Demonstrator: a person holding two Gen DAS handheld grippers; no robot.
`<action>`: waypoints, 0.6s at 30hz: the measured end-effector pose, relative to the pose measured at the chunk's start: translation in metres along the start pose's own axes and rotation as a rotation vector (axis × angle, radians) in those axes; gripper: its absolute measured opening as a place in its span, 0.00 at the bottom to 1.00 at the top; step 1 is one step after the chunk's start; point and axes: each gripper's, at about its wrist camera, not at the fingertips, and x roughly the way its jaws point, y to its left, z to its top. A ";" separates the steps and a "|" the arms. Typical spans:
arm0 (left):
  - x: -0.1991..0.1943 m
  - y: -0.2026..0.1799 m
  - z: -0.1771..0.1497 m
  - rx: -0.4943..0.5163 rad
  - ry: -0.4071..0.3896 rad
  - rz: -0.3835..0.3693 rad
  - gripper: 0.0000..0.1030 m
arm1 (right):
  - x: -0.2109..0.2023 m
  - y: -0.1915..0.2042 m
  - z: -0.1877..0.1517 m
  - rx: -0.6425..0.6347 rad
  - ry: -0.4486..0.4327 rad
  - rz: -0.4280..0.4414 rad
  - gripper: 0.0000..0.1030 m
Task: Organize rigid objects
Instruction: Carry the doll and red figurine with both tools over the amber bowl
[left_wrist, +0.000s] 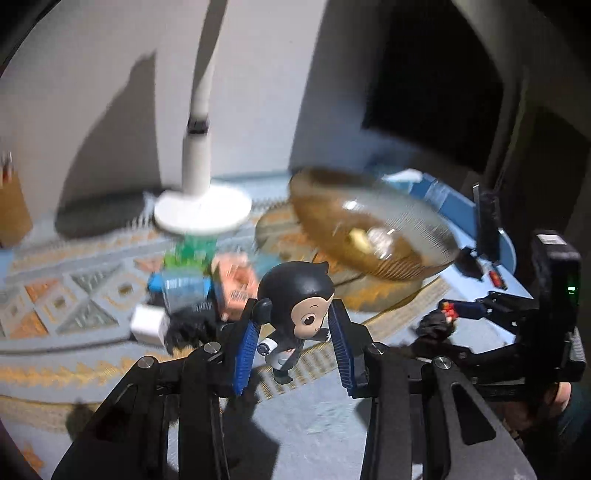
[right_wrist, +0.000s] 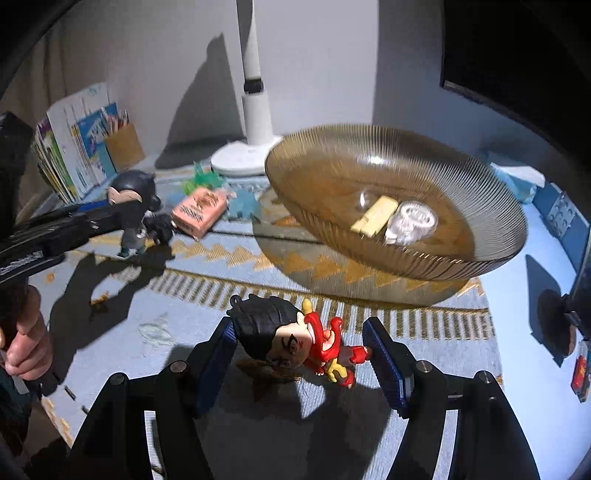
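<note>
My left tongs (left_wrist: 293, 332) pinched a black-hooded figurine (left_wrist: 295, 317) at the head and shoulders, feet dangling above the patterned mat (left_wrist: 74, 302). My right tongs (right_wrist: 301, 350) bracketed a red-suited figurine (right_wrist: 295, 341), tipped on its side. The left pad touched its black hair; whether the right pad met its arm I could not tell, nor whether it was lifted or lying on the mat.

Both figurines hung short of the ribbed amber bowl (right_wrist: 461, 258), which I judged to be the collecting place: a yellow block (right_wrist: 375, 219) and a clear round piece (right_wrist: 412, 223) already lay inside. A pink box (right_wrist: 199, 212) and green toys (right_wrist: 205, 181) waited by the white lamp base (right_wrist: 240, 162) on the desk. The left view was badly smeared; the small things beyond its figurine were unreadable.
</note>
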 end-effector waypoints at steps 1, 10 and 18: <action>-0.006 -0.005 0.004 0.011 -0.015 -0.013 0.33 | -0.006 0.000 0.001 0.007 -0.016 0.001 0.67; -0.002 0.011 0.049 -0.227 0.136 -0.449 0.33 | -0.067 -0.024 0.025 0.114 -0.162 0.015 0.67; 0.003 0.010 0.085 -0.294 0.177 -0.549 0.33 | -0.097 -0.057 0.047 0.182 -0.264 -0.052 0.67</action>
